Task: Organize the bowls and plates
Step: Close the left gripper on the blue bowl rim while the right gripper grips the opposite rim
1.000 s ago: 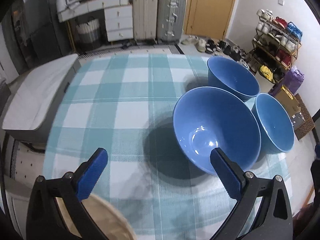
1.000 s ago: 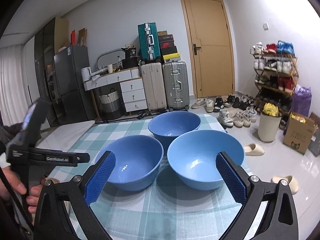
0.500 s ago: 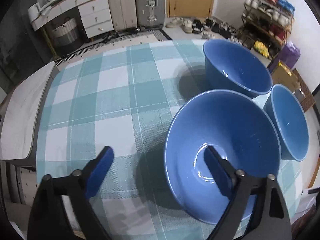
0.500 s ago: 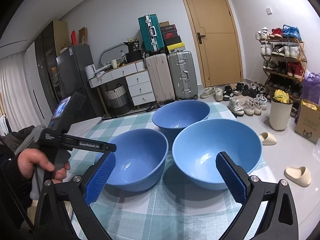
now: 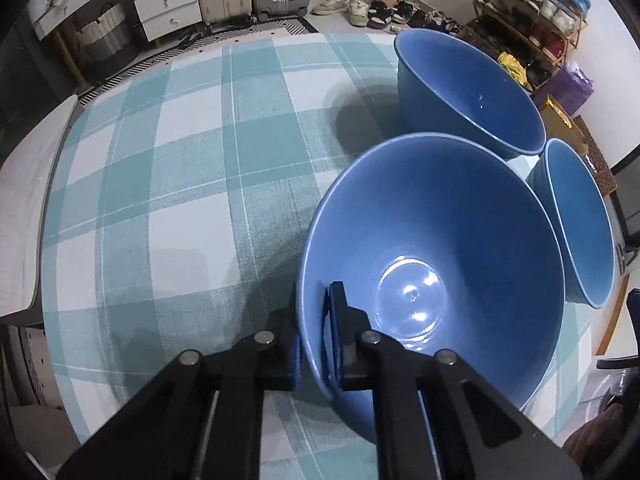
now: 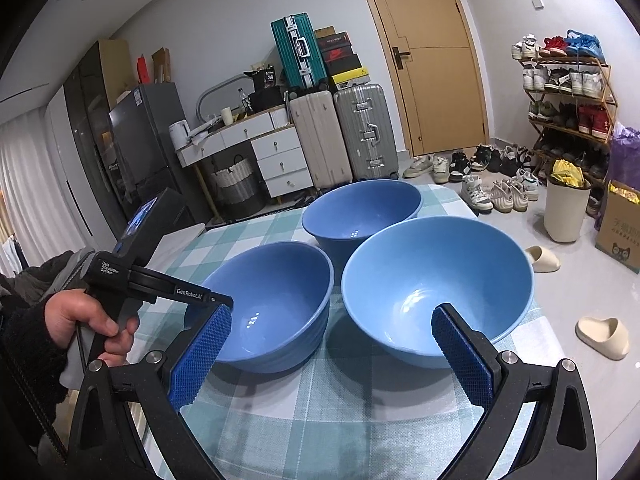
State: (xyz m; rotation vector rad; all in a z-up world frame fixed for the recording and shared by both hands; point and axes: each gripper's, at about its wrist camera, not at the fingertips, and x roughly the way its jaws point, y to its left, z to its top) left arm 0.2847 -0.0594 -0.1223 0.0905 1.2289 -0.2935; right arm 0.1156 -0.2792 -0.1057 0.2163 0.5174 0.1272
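Three blue bowls stand close together on a teal checked tablecloth. My left gripper is shut on the near rim of the closest bowl, one pad inside and one outside. Behind that bowl is a second bowl, and a third bowl stands to its right. In the right wrist view a hand holds the left gripper at the rim of the left bowl. My right gripper is open with nothing between its pads. It is low in front of the left bowl and the right bowl, with the far bowl behind.
A grey surface adjoins the table on the left. The table's far and right edges drop to the floor, where a white bin, slippers, shoes and suitcases stand. The left half of the cloth has nothing on it.
My left gripper came down over the closest bowl and its jaws closed from wide open onto the rim. My right gripper drew a little nearer to the bowls and stayed open.
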